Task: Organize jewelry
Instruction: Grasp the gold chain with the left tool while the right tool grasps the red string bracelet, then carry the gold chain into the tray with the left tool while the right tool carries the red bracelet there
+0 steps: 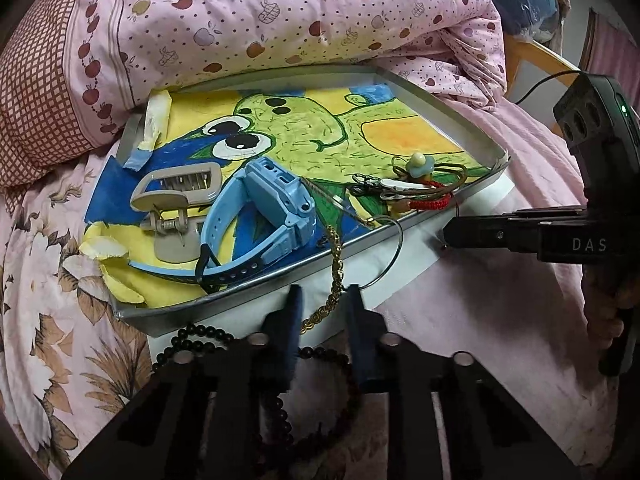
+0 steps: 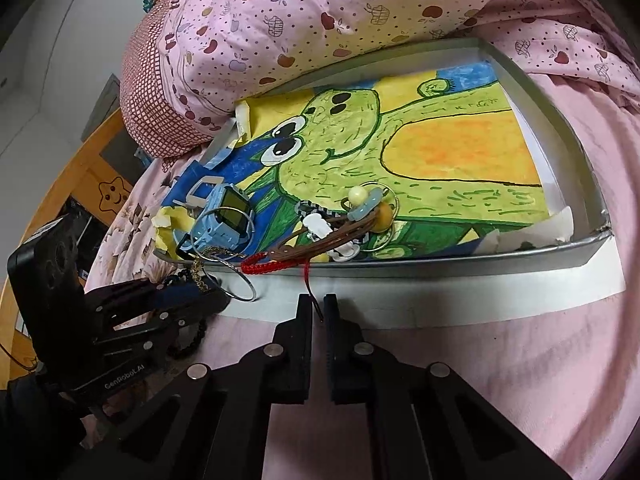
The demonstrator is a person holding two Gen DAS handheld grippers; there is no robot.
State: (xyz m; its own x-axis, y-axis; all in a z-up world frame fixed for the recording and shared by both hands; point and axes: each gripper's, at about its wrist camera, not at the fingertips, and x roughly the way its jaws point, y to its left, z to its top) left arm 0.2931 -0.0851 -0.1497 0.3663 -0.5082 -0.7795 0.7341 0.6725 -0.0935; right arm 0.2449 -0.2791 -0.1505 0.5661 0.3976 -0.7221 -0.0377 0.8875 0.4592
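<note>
Left claw (image 1: 322,296) straddles gold chain (image 1: 335,264), seemingly ungripped.

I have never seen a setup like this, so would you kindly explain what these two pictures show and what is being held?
A person holds a two-finger gripper in each hand, and each carries a wide-angle camera looking along its fingers. One picture is from the left gripper, the other from the right gripper. Both face a shallow metal tray on a bed, lined with a frog drawing. In the tray lie a blue watch, a beige hair clip and a bundle of cords and charms. A gold chain hangs over the tray's edge between the left fingers, which look open. The right fingers stand nearly closed around a thin red cord.
</note>
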